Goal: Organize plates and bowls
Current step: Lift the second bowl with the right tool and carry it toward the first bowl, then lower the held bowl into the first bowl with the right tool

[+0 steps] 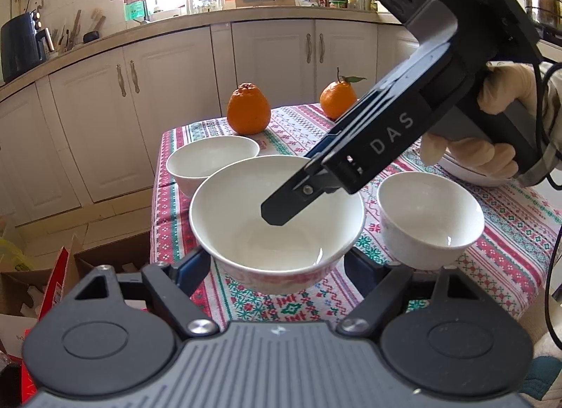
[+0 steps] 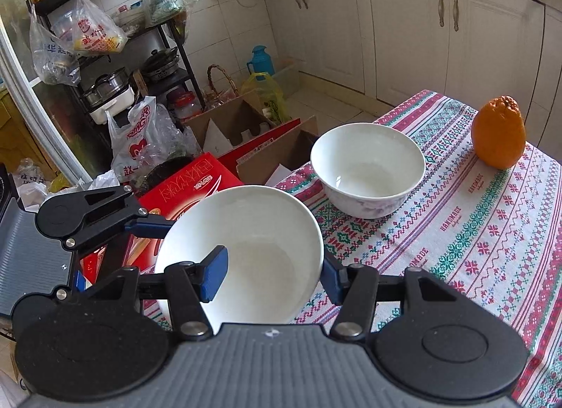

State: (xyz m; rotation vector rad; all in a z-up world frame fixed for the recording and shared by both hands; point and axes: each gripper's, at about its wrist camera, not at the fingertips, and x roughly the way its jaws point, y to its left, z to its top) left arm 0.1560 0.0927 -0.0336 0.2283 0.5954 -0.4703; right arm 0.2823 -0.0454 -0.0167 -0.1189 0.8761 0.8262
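A large white bowl point(image 1: 242, 208) with a red pattern outside hangs over the near corner of the table. My left gripper point(image 1: 275, 265) is shut on it, one blue pad on each outer side. My right gripper point(image 1: 295, 186), held by a gloved hand point(image 1: 491, 92), reaches in from the upper right. In the right wrist view the right gripper point(image 2: 273, 276) straddles the large bowl's point(image 2: 260, 225) wall, one pad inside and one outside, shut on it. Two smaller white bowls point(image 1: 210, 158) point(image 1: 428, 218) stand on the patterned tablecloth point(image 1: 509, 232). The left gripper's finger point(image 2: 151, 226) touches the bowl's far side.
Two oranges point(image 1: 248, 109) point(image 1: 338, 99) sit at the table's far end. A white dish point(image 1: 467, 172) lies partly hidden behind the gloved hand. Off the table's edge stand cardboard boxes point(image 2: 242, 127), a red box point(image 2: 189, 183) and plastic bags. Kitchen cabinets point(image 1: 274, 57) run behind.
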